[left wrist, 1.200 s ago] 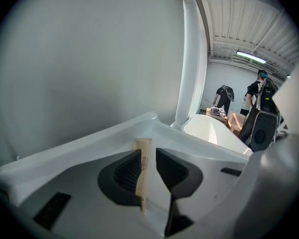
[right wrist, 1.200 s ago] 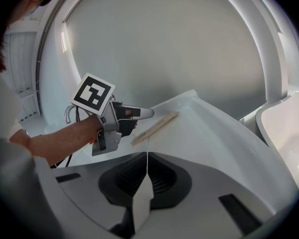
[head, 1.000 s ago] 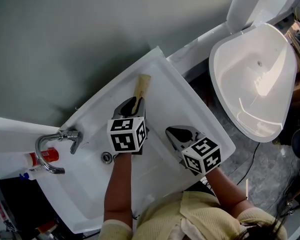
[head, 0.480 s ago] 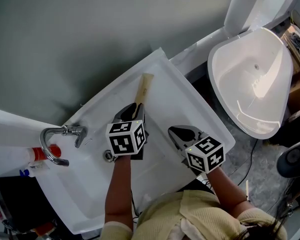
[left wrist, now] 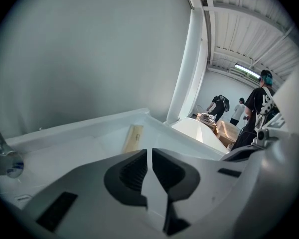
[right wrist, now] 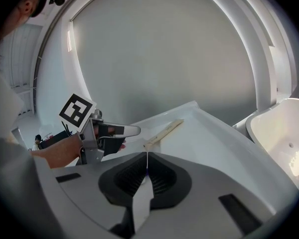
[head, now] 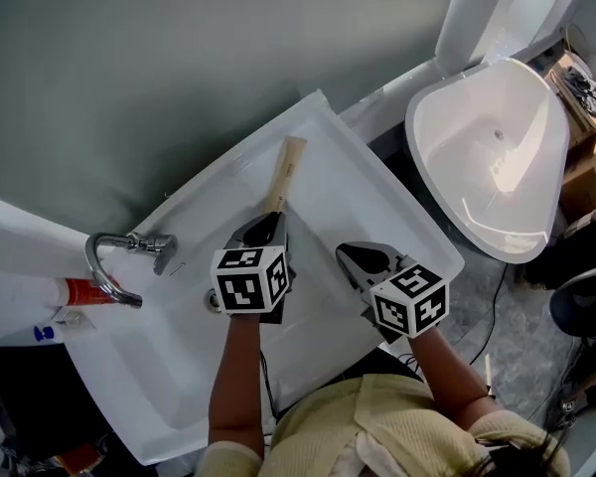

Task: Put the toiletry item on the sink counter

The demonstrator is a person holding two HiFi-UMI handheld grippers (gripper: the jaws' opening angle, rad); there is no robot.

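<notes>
The toiletry item (head: 283, 175) is a long flat tan box lying on the white sink counter (head: 377, 207), near the back wall. In the left gripper view the tan box (left wrist: 133, 138) lies just ahead of the jaws, clear of them. My left gripper (head: 263, 227) sits right behind its near end, jaws open by a narrow gap with nothing between them (left wrist: 149, 156). My right gripper (head: 363, 259) hovers over the counter's front right part, shut and empty (right wrist: 147, 166). In the right gripper view the box (right wrist: 164, 132) lies beyond the left gripper (right wrist: 124, 130).
A chrome faucet (head: 114, 266) curves over the basin at the left, with the drain (head: 211, 301) below it. A red and white tube (head: 70, 291) lies at the far left. An open white toilet (head: 497, 157) stands to the right. A grey wall runs behind the sink.
The left gripper has let go of the tan box and drawn back a little toward me; the box now lies free on the counter. The right gripper has barely moved.
</notes>
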